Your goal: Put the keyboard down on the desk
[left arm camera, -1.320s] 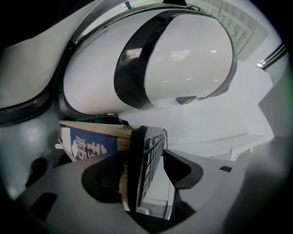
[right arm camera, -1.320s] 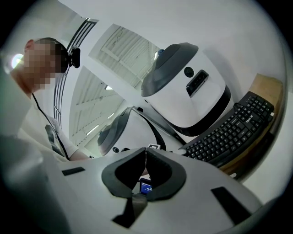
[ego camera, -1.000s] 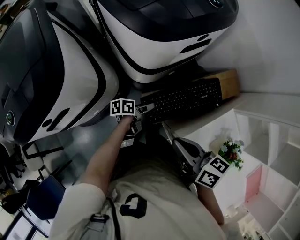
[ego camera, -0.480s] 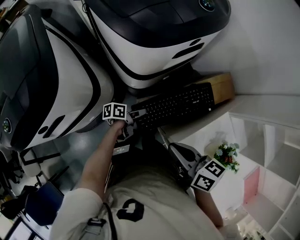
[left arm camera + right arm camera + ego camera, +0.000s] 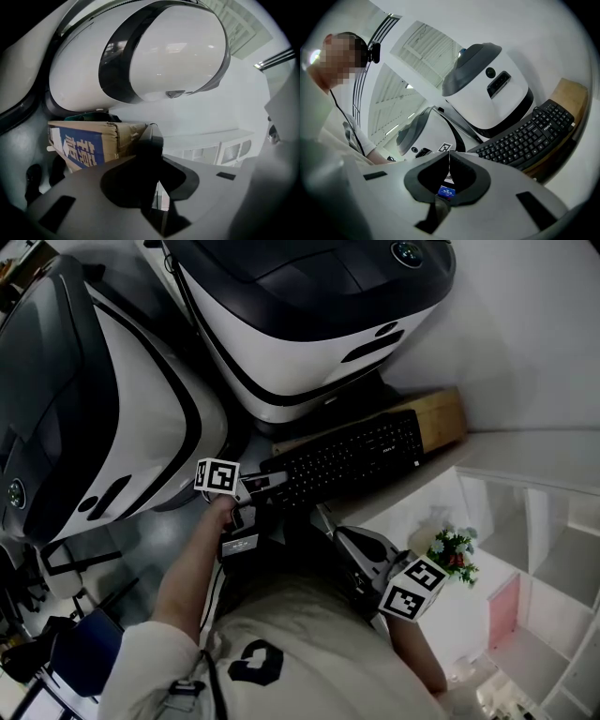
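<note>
One end of the black keyboard is pinched in the left gripper, its length running right across the wooden top toward the wall corner; the right gripper is closed, empty.

Matt black plastic on the keyboard, dull keys with pale print. Glossy white plastic shell on the back machine, banded with shiny dark plastic; same smooth gloss on the left machine, with ceiling lights mirrored in the white seen from the left gripper view. Brown cardboard box, matt and creased, with 1 blue printed panel. Matt grey plastic on the left gripper and right gripper, with dull black rubbery-looking pads inside. Soft beige cloth shirt. Smooth white matt shelving.
</note>
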